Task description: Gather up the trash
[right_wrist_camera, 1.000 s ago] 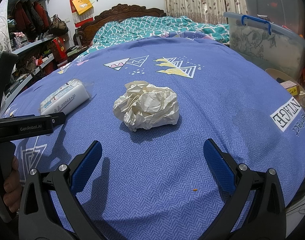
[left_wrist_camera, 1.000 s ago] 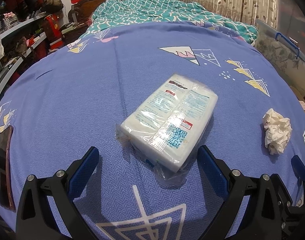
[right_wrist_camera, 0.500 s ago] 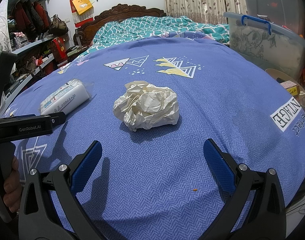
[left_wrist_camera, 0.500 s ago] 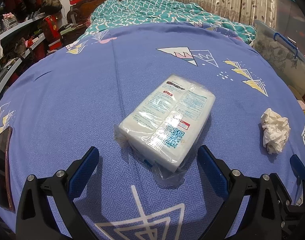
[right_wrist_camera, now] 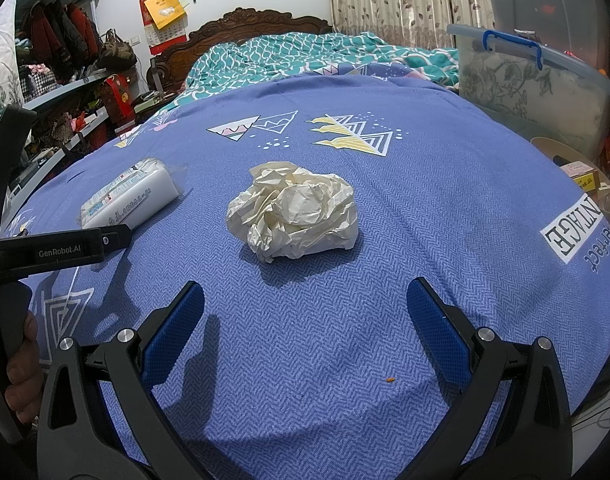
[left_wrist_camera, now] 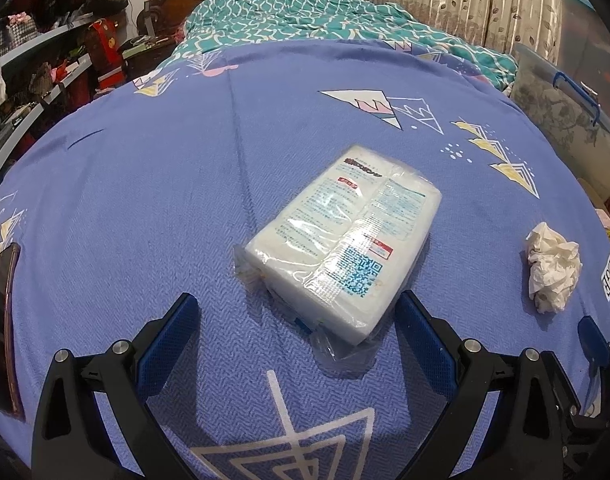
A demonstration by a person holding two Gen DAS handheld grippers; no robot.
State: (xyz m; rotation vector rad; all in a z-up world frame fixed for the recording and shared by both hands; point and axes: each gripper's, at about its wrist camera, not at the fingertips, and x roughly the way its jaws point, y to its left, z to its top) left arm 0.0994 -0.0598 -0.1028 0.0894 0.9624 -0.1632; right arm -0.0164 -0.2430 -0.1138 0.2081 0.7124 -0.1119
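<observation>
Edges, cover and fine print

The dark flat object (left_wrist_camera: 1, 328) on the bedspread (left_wrist_camera: 145, 200) is cut by the left wrist view's left edge, so what it is cannot be told. The printing on the tissue pack (left_wrist_camera: 341, 240) is too small to read. In the right wrist view, the word on the white label (right_wrist_camera: 577, 228) runs past the bed's curve, and the hand (right_wrist_camera: 21, 364) shows only in part at the left edge.

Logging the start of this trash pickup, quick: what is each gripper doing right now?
Left gripper: open, empty, facing the white plastic-wrapped tissue pack.
Right gripper: open, empty, facing the crumpled white paper ball.
</observation>
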